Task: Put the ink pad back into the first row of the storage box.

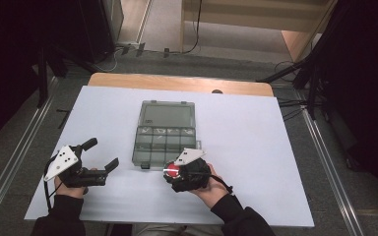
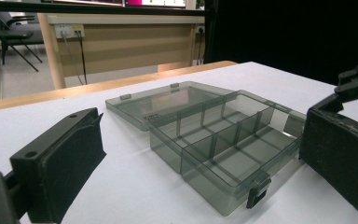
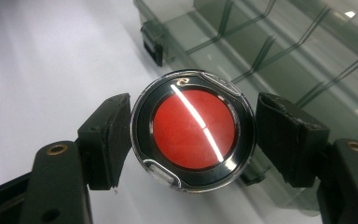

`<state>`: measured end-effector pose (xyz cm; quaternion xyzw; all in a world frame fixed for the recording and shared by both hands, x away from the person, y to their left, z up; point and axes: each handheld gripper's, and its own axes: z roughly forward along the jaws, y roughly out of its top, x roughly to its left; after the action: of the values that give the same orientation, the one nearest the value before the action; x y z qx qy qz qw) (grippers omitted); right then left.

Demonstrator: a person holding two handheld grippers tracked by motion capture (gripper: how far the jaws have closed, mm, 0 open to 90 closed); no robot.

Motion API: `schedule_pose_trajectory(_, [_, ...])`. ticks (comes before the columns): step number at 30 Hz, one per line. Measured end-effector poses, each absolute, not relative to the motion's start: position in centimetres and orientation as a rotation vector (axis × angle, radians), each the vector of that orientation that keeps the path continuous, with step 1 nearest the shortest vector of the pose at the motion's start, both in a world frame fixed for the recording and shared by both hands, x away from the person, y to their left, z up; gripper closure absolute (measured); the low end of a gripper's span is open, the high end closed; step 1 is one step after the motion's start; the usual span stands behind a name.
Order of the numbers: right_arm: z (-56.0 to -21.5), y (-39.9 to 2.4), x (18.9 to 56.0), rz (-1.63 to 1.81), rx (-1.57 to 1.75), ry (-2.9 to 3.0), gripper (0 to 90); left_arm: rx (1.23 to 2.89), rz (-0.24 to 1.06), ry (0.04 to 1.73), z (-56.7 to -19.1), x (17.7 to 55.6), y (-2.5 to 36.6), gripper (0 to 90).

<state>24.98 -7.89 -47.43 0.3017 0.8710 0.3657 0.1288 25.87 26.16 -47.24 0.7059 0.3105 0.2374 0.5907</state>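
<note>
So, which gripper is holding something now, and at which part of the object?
The right gripper holds a round red-faced compact, its pads pressing on opposite sides of the black rim. The left gripper is open and holds nothing.

No readable words or numbers anywhere; only sign is a small gold swirl-like emblem (image 3: 182, 82) on the black rim of the round red compact (image 3: 193, 129), top of the rim, center of the right gripper view
</note>
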Motion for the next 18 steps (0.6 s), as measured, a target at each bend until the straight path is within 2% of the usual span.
schedule_pose_trajectory(18, [-44.8,-7.9,28.2,1.057,0.896,2.483,30.5,1.641,0.547,0.722,-47.3,25.9,26.1,0.0])
